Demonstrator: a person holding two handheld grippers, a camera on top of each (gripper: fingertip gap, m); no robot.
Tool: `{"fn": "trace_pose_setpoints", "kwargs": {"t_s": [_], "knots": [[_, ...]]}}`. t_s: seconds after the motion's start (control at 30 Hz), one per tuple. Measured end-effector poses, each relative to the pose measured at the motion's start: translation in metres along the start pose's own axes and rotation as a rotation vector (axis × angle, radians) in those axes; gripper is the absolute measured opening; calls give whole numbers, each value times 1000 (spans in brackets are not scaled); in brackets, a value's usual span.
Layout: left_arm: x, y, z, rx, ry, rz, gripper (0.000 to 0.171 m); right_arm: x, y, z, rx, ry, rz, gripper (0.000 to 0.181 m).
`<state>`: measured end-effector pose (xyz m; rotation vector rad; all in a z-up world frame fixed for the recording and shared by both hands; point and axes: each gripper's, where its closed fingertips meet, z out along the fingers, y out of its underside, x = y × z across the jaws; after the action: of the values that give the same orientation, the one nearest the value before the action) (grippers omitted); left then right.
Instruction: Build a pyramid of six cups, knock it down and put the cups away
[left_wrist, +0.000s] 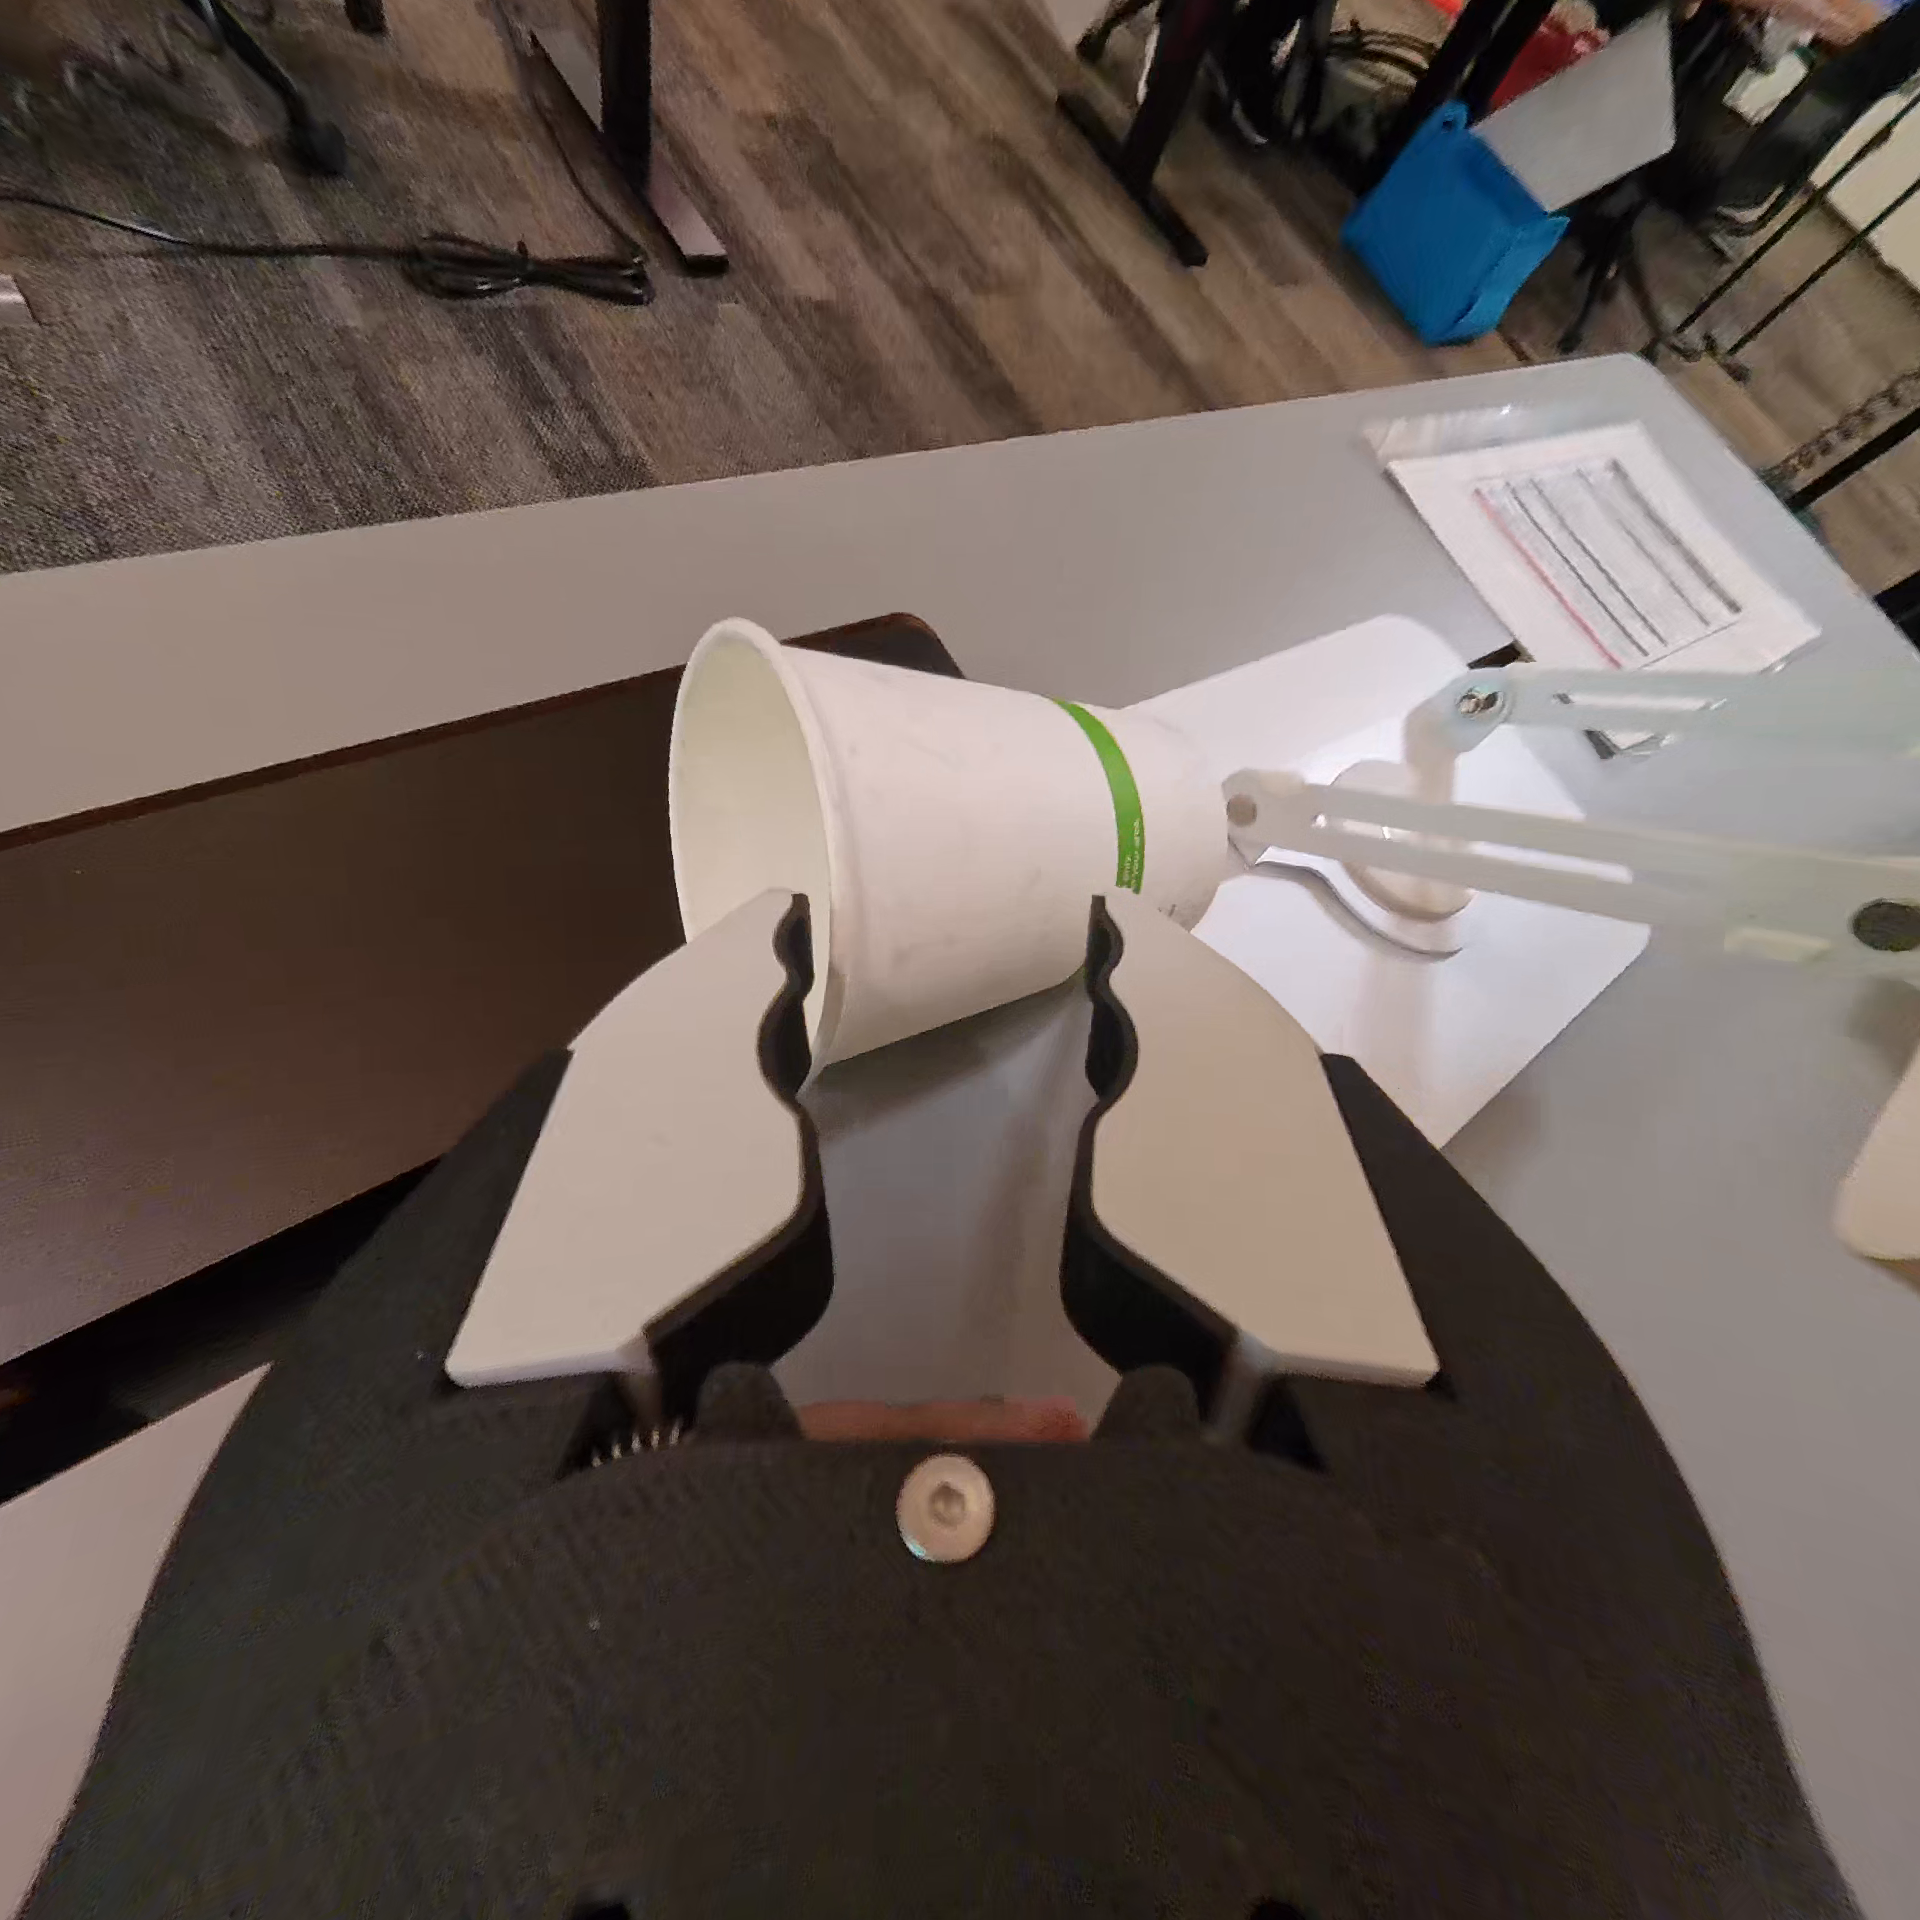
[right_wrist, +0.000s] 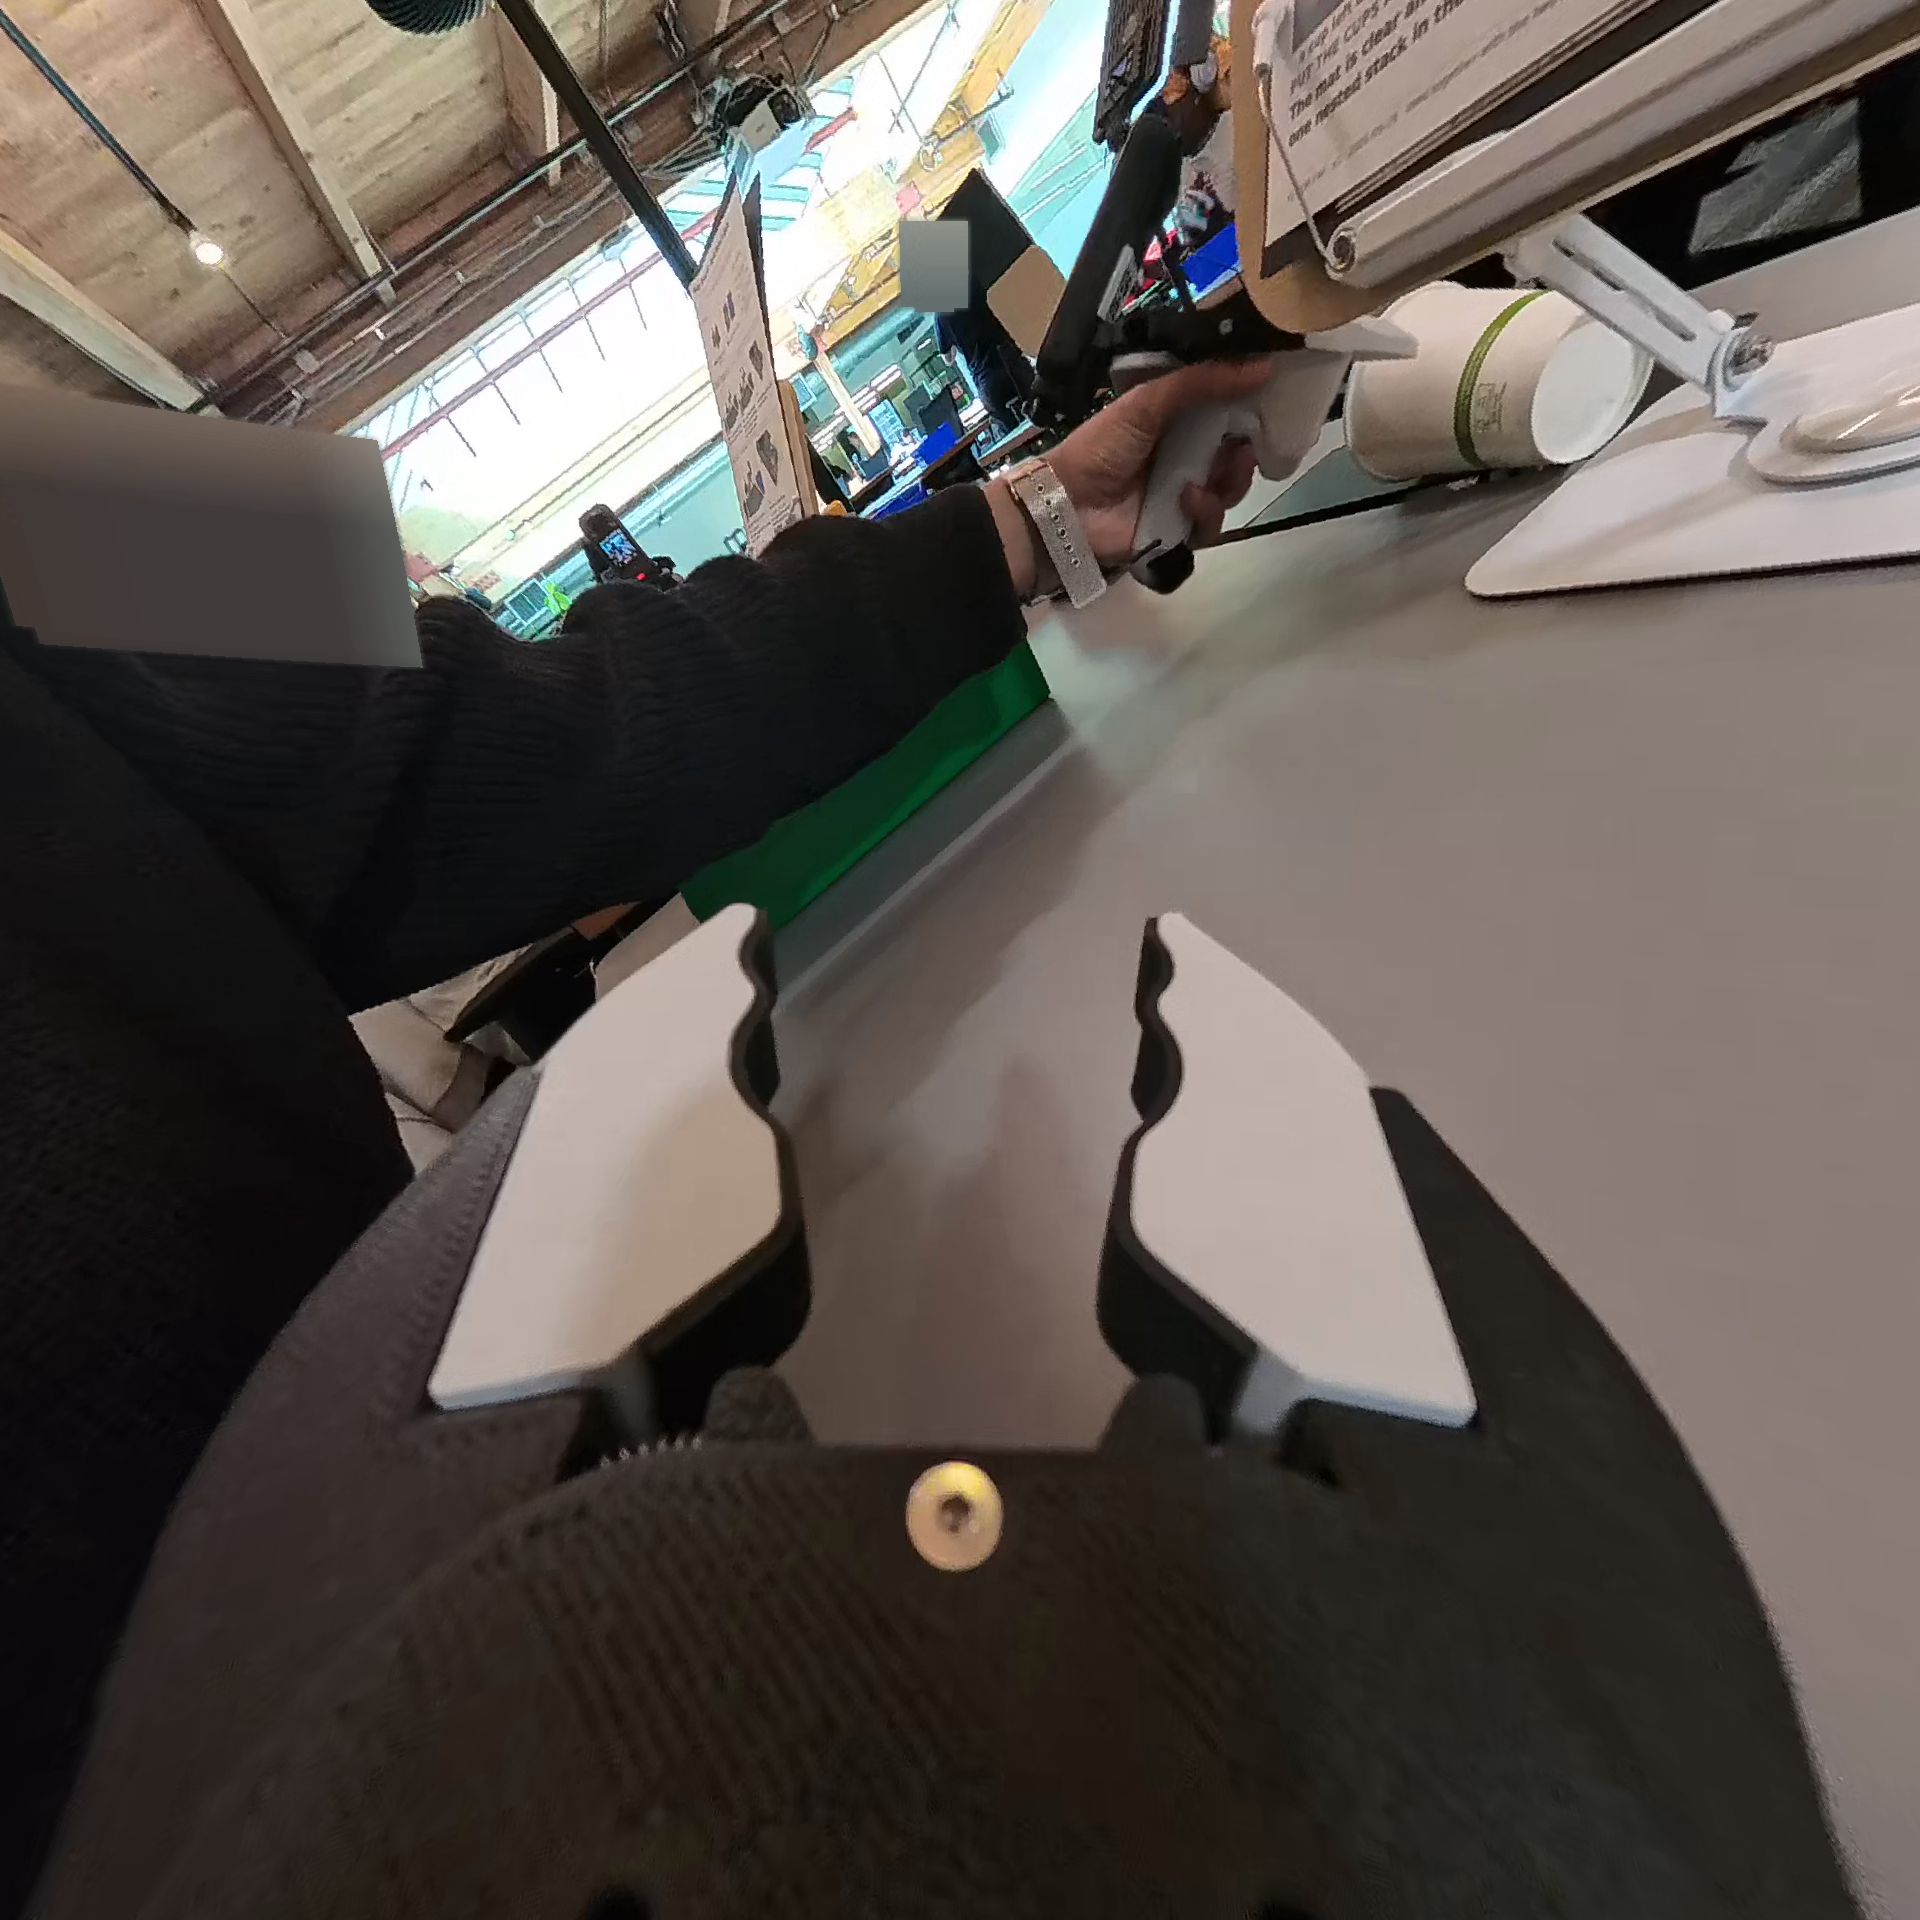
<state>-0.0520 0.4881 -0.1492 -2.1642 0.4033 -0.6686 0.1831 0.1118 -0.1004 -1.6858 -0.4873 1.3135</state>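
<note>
My left gripper (left_wrist: 945, 935) is shut on a white paper cup (left_wrist: 935, 831) with a green band near its base. The cup lies tilted on its side, with its mouth to the left. The left finger sits at the rim and the right finger against the wall. In the right wrist view the same cup (right_wrist: 1413, 395) is held sideways above the table's far end by a hand (right_wrist: 1143, 436) on the left gripper's handle. My right gripper (right_wrist: 956, 935) is open and empty, low over the grey table (right_wrist: 1455, 935).
A dark brown mat (left_wrist: 312, 935) lies left of the cup. A white stand base (left_wrist: 1455, 1018) and its jointed arm (left_wrist: 1558, 842) are just right of it. A sleeved sheet (left_wrist: 1600, 540) lies at the far right. A black-sleeved arm (right_wrist: 623, 707) crosses above a green block (right_wrist: 883, 779).
</note>
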Motion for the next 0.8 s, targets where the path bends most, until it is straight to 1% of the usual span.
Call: {"fn": "trace_pose_setpoints", "kwargs": {"t_s": [0.03,0.1,0.27,0.37,0.4,0.43,0.53,0.7,0.8], "knots": [[0,0,1,7,-2,6,47,0,0,0,2,-2,10,68],[0,-2,-1,40,-5,4,28,1,-1,-1,6,-1,20,67],[6,-6,-10,85,37,-32,15,3,-2,-1,9,4,22,67],[7,-8,-20,101,19,-35,4,1,-2,-1,9,-1,30,67],[4,-8,-23,99,-17,-27,4,1,-1,-1,8,-2,30,66],[5,-6,-25,92,-20,-6,4,1,-1,-1,6,-1,28,66],[14,3,-30,46,20,4,4,0,-1,-1,4,-2,25,66],[18,6,-41,44,-8,15,4,-3,0,-1,1,-5,15,66],[19,5,-54,51,-45,1,4,-4,1,0,-6,-3,1,66]]}}
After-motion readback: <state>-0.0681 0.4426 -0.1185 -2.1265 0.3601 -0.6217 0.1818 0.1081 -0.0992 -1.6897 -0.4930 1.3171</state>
